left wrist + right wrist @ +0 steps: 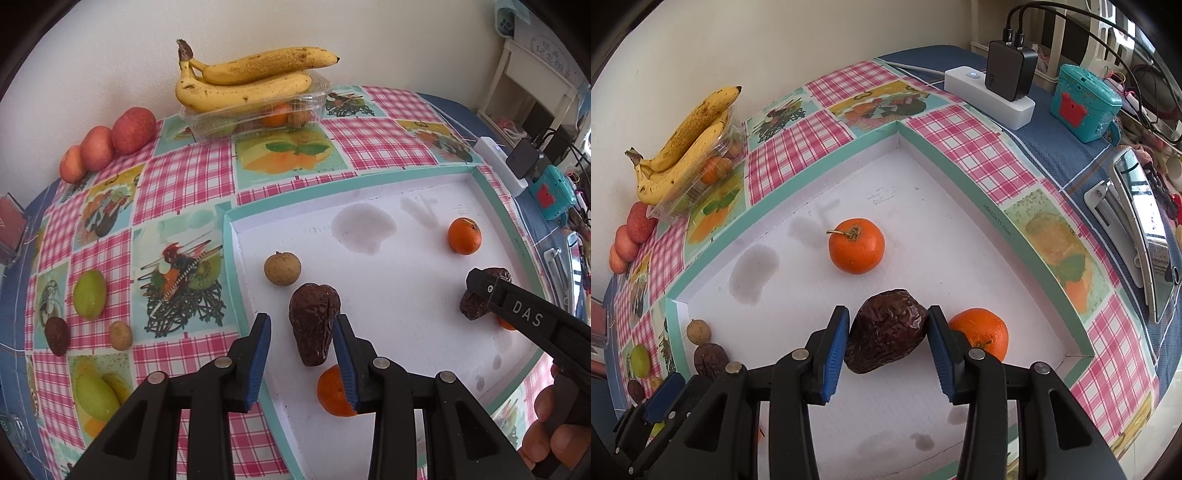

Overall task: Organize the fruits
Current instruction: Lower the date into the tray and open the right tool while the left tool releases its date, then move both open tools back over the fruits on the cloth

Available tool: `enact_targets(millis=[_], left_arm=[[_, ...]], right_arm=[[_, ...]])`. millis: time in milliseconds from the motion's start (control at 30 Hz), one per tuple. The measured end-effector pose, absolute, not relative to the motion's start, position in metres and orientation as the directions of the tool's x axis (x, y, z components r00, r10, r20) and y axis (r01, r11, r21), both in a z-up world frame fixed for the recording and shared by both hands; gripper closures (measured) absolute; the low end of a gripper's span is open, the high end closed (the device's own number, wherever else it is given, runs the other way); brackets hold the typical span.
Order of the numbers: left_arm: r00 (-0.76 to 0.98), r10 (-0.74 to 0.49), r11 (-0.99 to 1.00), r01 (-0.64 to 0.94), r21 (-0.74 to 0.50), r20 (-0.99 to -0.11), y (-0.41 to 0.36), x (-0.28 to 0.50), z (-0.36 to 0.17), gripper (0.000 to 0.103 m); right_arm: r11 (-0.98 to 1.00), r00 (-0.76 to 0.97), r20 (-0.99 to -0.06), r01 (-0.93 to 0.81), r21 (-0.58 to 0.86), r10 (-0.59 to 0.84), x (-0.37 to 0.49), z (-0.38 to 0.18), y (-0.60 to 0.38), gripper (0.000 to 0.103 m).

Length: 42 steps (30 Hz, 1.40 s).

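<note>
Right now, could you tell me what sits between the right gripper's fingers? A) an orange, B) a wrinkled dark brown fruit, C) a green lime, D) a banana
B: in the right wrist view the right gripper has its blue pads on either side of the wrinkled dark brown fruit inside the white tray, with an orange just beside it.

Left gripper [301,354] astride dark fruit [314,325].

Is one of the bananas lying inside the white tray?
No, both bananas rest on top of the clear plastic container by the wall, outside the white tray.
</note>
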<state>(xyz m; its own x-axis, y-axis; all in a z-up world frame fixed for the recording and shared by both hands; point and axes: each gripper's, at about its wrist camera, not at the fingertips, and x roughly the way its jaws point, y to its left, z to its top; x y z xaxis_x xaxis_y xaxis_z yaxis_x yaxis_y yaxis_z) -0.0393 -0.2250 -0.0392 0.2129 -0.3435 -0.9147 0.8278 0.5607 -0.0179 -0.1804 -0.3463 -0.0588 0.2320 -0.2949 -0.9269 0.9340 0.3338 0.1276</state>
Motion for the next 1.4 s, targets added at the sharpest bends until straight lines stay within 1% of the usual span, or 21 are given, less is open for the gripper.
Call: enact_targets(millis=[67,133,167,200,233,333,400,533,567,633,667,700,733,767,800,833,1100,1167,1200,1400], left_arm=[[0.216,-0.347,0.563,0.826,-0.018,-0.913,-0.224,-0.039,-0.035,0.064],[0.218,-0.348,0.568,0.823,-0.02,-0.912,-0.222,-0.038,-0.031,0.06],[0.22,-0.345,0.572,0.82,-0.018,-0.913,-0.221,-0.038,-0.029,0.056],[0.222,-0.34,0.578,0.816,-0.017,-0.914,-0.22,-0.037,-0.027,0.053],[0.223,-0.336,0.584,0.812,-0.017,-0.915,-0.219,-0.036,-0.026,0.053],[0.22,-0.328,0.611,0.791,-0.029,-0.919,-0.213,-0.03,-0.022,0.051],[0.232,-0.31,0.641,0.767,-0.023,-0.922,-0.208,-0.025,-0.019,0.043],[0.239,-0.253,0.712,0.702,-0.013,-0.937,-0.193,-0.01,-0.02,0.036],[0.24,-0.24,0.726,0.687,-0.01,-0.941,-0.19,-0.006,-0.021,0.032],[0.246,-0.213,0.76,0.649,-0.003,-0.945,-0.181,0.002,-0.022,0.028],[0.249,-0.203,0.779,0.627,-0.002,-0.947,-0.175,0.007,-0.022,0.025],[0.252,-0.195,0.794,0.608,-0.002,-0.948,-0.17,0.011,-0.023,0.018],[0.256,-0.187,0.809,0.587,-0.002,-0.948,-0.165,0.015,-0.023,0.014],[0.262,-0.177,0.828,0.561,0.0,-0.949,-0.16,0.019,-0.023,0.005],[0.268,-0.169,0.84,0.543,0.004,-0.948,-0.156,0.023,-0.022,0.001],[0.276,-0.161,0.85,0.527,0.009,-0.948,-0.152,0.026,-0.022,0.001],[0.259,-0.127,0.896,0.444,0.001,-0.958,-0.132,0.044,-0.027,0.0],[0.263,-0.125,0.904,0.427,-0.001,-0.957,-0.126,0.049,-0.026,0.0],[0.267,-0.126,0.909,0.416,-0.003,-0.955,-0.122,0.052,-0.025,0.0],[0.29,-0.132,0.938,0.347,-0.025,-0.948,-0.098,0.07,-0.017,0.0]], right_arm=[[0.334,0.229,-0.927,0.934,0.124,-0.298,-0.181,-0.057,-0.346,0.058],[0.335,0.224,-0.927,0.935,0.118,-0.3,-0.181,-0.055,-0.345,0.057],[0.337,0.225,-0.927,0.934,0.118,-0.3,-0.181,-0.053,-0.345,0.056],[0.338,0.226,-0.927,0.934,0.118,-0.3,-0.181,-0.052,-0.344,0.053],[0.34,0.226,-0.927,0.933,0.117,-0.299,-0.181,-0.05,-0.343,0.051],[0.348,0.216,-0.928,0.932,0.104,-0.302,-0.18,-0.044,-0.341,0.051],[0.353,0.205,-0.93,0.931,0.089,-0.305,-0.18,-0.04,-0.339,0.051],[0.364,0.199,-0.929,0.928,0.077,-0.312,-0.181,-0.031,-0.334,0.05],[0.367,0.198,-0.929,0.927,0.074,-0.313,-0.181,-0.028,-0.332,0.05],[0.375,0.195,-0.929,0.925,0.067,-0.315,-0.181,-0.025,-0.329,0.041],[0.38,0.194,-0.928,0.923,0.063,-0.317,-0.181,-0.023,-0.327,0.039],[0.385,0.193,-0.927,0.921,0.058,-0.321,-0.18,-0.021,-0.326,0.035],[0.388,0.192,-0.926,0.92,0.055,-0.324,-0.179,-0.02,-0.324,0.031],[0.395,0.192,-0.925,0.917,0.05,-0.329,-0.178,-0.018,-0.322,0.029],[0.402,0.192,-0.923,0.915,0.046,-0.332,-0.178,-0.017,-0.321,0.025],[0.412,0.191,-0.921,0.911,0.038,-0.338,-0.176,-0.015,-0.319,0.022],[0.475,0.181,-0.913,0.88,-0.016,-0.365,-0.162,-0.012,-0.305,0.021],[0.498,0.191,-0.906,0.867,-0.025,-0.378,-0.156,-0.01,-0.3,0.016],[0.51,0.202,-0.902,0.86,-0.023,-0.382,-0.153,-0.009,-0.297,0.009],[0.575,0.267,-0.883,0.818,-0.005,-0.387,-0.131,-0.003,-0.276,0.009]])
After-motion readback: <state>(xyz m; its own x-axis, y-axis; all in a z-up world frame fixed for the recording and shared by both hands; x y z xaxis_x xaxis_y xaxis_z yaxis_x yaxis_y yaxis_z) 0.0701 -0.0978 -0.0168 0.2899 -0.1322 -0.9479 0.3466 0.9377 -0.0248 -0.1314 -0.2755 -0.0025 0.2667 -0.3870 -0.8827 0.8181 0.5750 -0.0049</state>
